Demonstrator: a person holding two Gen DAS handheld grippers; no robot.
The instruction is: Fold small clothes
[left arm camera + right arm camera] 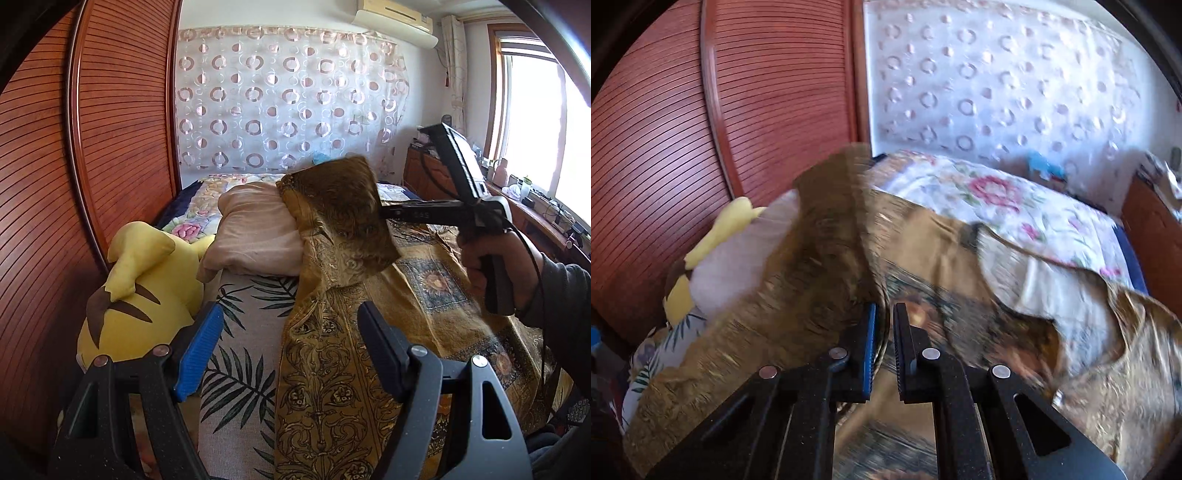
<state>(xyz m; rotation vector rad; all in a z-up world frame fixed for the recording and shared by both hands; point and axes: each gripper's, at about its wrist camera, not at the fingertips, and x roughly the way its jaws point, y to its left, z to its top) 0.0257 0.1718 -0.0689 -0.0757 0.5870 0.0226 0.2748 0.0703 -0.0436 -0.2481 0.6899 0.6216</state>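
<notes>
The left gripper [290,354], jaws spread wide and gripping nothing, hovers over the gold patterned cloth [343,369]. The cloth runs lengthwise from 6 toward 12 o'clock across the bed [240,332]. The right gripper [384,213], clamped on the cloth's far corner, lifts it up, tip pointing toward 9 o'clock. A yellow plush toy [144,295] lies at 9 o'clock by the wooden wardrobe [74,166]; a curtain [288,99] hangs at 12.
</notes>
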